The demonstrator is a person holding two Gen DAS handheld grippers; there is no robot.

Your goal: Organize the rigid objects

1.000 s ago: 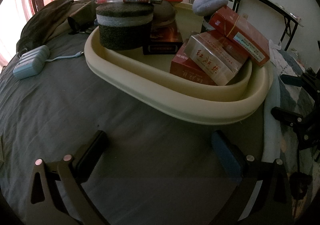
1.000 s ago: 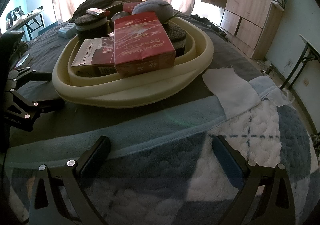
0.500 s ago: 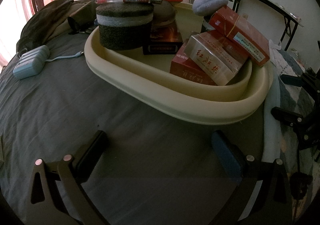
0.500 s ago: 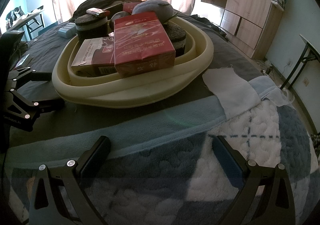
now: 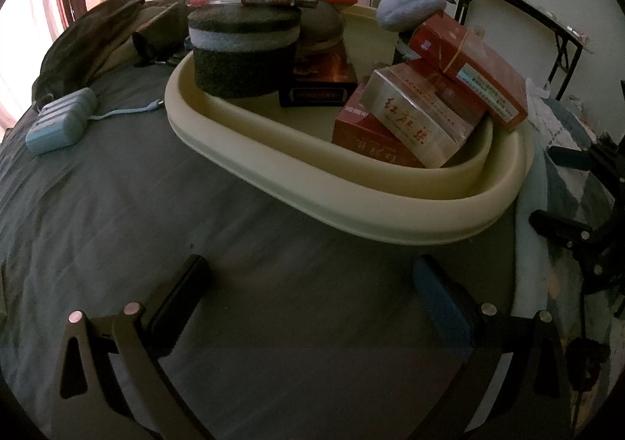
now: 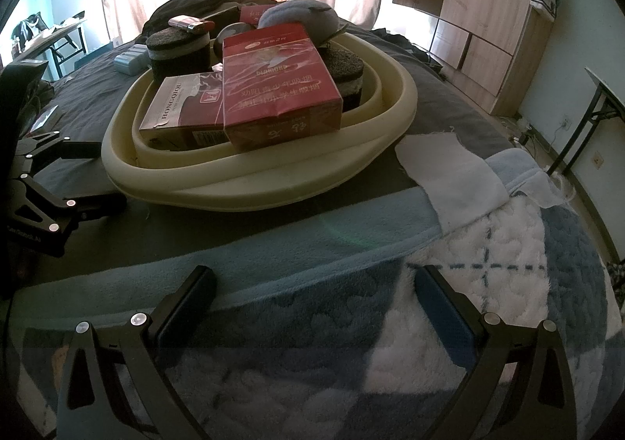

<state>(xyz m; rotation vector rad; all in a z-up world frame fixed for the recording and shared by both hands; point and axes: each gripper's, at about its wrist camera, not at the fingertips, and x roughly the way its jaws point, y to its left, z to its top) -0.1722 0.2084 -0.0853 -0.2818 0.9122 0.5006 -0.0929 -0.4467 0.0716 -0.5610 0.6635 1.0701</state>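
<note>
On the bed, the left gripper (image 5: pixel 308 283) hovered over the grey sheet (image 5: pixel 117 205) with its jaws wide and empty. Ahead sat the cream tray (image 5: pixel 351 205), holding a dark round sponge (image 5: pixel 242 49) at its left and red cigarette boxes (image 5: pixel 414 119) heaped at its right. The boxes looked light, stiff and film-slick, best pinched across their narrow sides. The top box (image 6: pixel 277 84) lay tilted, its long axis running away from the right gripper (image 6: pixel 312 283), whose jaws were likewise wide and empty over the blanket (image 6: pixel 508 244).
</note>
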